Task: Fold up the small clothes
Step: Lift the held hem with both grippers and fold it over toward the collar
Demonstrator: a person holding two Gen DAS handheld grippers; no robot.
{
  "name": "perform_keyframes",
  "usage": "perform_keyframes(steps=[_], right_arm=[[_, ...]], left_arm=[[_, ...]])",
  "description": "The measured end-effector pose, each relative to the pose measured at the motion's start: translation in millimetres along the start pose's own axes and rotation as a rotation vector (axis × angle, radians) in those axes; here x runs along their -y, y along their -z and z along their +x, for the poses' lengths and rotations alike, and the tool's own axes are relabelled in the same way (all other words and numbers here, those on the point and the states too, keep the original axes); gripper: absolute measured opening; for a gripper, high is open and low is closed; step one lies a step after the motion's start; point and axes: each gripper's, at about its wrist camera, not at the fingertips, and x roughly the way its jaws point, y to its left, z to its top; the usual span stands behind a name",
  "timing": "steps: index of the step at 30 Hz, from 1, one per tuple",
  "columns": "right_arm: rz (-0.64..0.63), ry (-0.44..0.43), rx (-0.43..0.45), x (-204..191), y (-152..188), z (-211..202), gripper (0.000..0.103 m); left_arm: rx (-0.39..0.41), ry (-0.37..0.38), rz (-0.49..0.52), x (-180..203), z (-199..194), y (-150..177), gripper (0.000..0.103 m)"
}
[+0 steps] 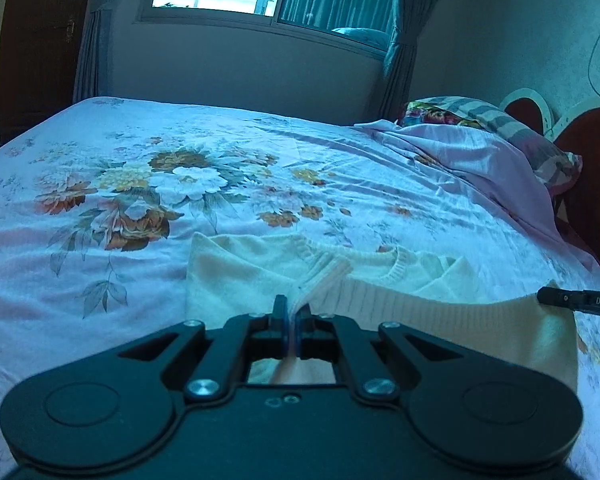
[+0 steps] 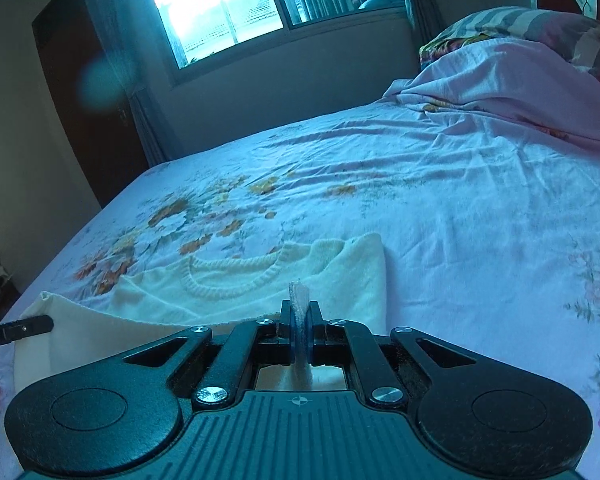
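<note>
On floral bedsheet [image 1: 100, 280] | cream knit sweater [image 1: 240, 276] | ribbed neckline, hem lifted

Lower hem of the cream sweater [image 1: 240, 276] hidden beneath the left gripper [image 1: 291, 312]; pinched fold lost between closed pads of the right gripper [image 2: 300, 320]; headboard [image 1: 592, 136] far right, cropped by frame edge.
</note>
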Motion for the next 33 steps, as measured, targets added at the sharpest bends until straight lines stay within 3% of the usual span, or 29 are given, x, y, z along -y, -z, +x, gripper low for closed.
perform_keyframes(steps=[8, 15, 21, 28, 31, 33], right_arm=[[0.020, 0.035, 0.013, 11.6, -43.3, 73.6, 0.004], [0.005, 0.084, -0.006, 22.1, -57.5, 127.6, 0.004], [-0.024, 0.134, -0.049, 28.0, -55.0, 169.0, 0.004], [-0.029, 0.183, -0.056, 34.4, -49.0, 190.6, 0.004], [-0.048, 0.220, -0.100, 37.7, -39.8, 203.2, 0.004], [-0.042, 0.231, -0.092, 39.0, -36.1, 203.8, 0.004]], left_arm=[[0.005, -0.031, -0.042, -8.9, 65.8, -38.6, 0.002], [-0.017, -0.066, -0.081, -19.0, 113.6, -48.5, 0.002], [-0.072, -0.098, -0.102, -26.5, 148.3, -41.3, 0.002], [-0.075, -0.115, -0.095, -26.7, 164.1, -40.9, 0.002], [-0.156, -0.136, -0.096, -28.6, 179.5, -31.2, 0.003], [-0.160, -0.139, -0.093, -28.6, 178.5, -25.3, 0.006]])
